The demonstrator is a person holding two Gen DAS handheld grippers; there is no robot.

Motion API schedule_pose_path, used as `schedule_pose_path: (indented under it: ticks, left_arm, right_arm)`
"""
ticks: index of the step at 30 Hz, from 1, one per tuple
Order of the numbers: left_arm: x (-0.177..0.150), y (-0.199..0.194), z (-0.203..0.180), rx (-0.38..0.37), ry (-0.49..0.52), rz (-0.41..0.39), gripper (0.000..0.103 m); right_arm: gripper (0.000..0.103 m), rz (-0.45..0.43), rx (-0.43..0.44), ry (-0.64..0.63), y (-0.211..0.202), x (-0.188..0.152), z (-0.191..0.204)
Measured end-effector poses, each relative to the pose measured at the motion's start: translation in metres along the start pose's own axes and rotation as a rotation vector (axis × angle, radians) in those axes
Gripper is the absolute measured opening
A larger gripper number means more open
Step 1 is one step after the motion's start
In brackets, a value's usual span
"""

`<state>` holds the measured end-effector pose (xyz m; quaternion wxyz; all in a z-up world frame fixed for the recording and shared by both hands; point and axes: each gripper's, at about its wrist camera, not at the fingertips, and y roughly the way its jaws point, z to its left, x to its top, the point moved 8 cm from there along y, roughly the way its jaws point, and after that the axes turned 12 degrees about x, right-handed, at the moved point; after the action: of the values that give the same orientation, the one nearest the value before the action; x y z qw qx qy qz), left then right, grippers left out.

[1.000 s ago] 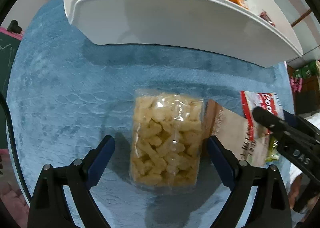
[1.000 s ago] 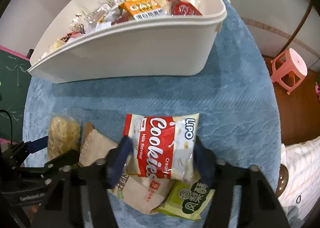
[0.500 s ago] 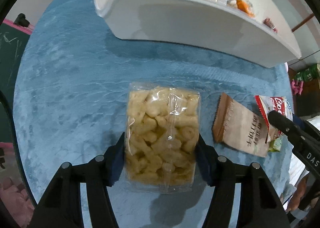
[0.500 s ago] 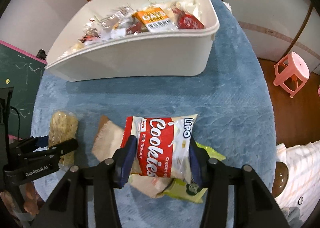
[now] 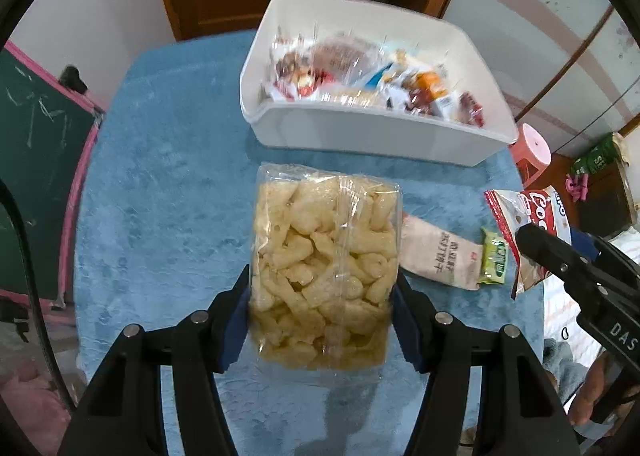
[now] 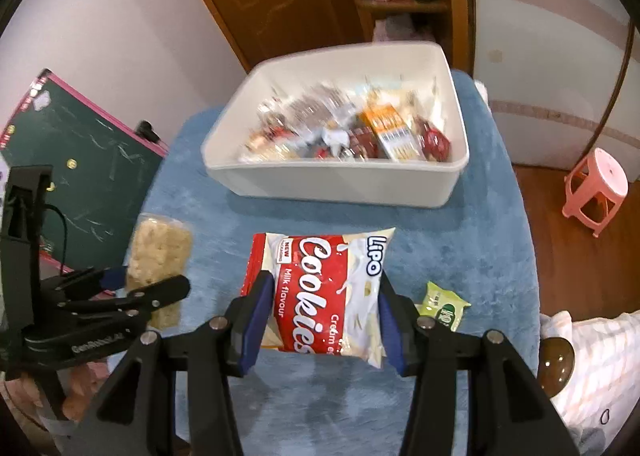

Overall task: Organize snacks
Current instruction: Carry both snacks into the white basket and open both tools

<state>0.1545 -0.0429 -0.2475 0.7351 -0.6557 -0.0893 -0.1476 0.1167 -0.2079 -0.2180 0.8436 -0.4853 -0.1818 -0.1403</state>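
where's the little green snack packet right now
In the right wrist view the green packet lies on the blue cloth, just right of the cookies bag.

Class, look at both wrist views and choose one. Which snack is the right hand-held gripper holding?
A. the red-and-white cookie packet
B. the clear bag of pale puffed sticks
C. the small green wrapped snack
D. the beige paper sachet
A: the right hand-held gripper has its blue pads pressed on both sides of the red-and-white cookie packet, raised off the blue cloth.
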Motion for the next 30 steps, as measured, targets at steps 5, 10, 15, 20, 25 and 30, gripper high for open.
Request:
schedule_pose_path:
  ticks: [5,10,15,20,25,30]
  left_arm:
    - [0.004,-0.044,0.008,0.013,0.034,-0.080,0.061]
    - [0.027,-0.077,0.008,0.033,0.052,-0.159,0.061]
    - [0.072,-0.108,0.011,0.051,0.054,-0.256,0.061]
    - [0.130,-0.142,0.016,0.072,0.049,-0.368,0.061]
    - [0.181,-0.157,0.013,0.106,0.052,-0.447,0.061]
    - [0.226,-0.137,0.011,0.110,0.035,-0.427,0.061]
  right_arm:
    - [0.050,-0.070,0.018,-0.041,-0.031,0.013,0.022]
    - [0.050,-0.138,0.026,-0.075,-0.060,0.033,0.037]
    - [0.050,-0.204,0.025,-0.100,-0.082,0.067,0.042]
    - [0.050,-0.272,-0.005,-0.130,-0.099,0.115,0.039]
    - [0.050,-0.319,-0.017,-0.150,-0.103,0.161,0.035]
    - [0.051,-0.302,-0.029,-0.142,-0.077,0.199,0.024]
